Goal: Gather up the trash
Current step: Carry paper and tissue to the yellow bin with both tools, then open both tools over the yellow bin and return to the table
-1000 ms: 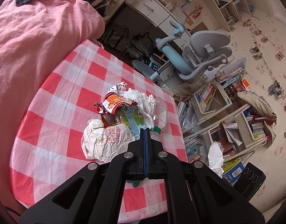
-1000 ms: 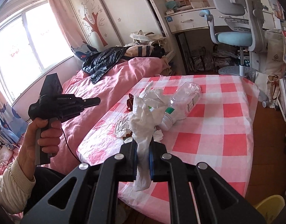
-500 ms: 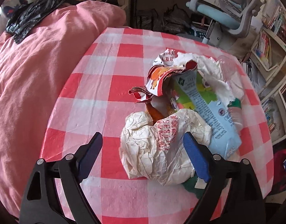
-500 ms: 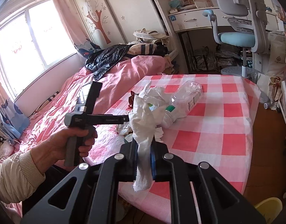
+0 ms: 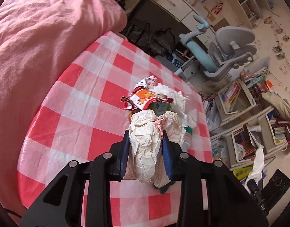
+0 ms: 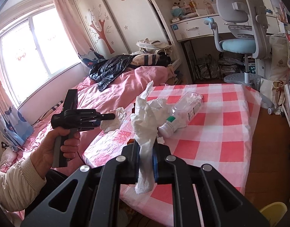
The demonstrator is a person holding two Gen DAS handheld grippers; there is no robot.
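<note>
Left claw has just closed on the crumpled wrapper; right claw grips the tissue. Bottle and wrappers, seemingly more beneath, remain at twelve o'clock on the surface.

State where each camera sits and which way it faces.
Left wrist: on the left gripper, looking down over the checked table toward the desk chair; its fingers, which have just been closing, pinch crumpled paper.
Right wrist: on the right gripper, facing the bed; shows tissue, left hand.
Shared: table, plastic bottle.
</note>
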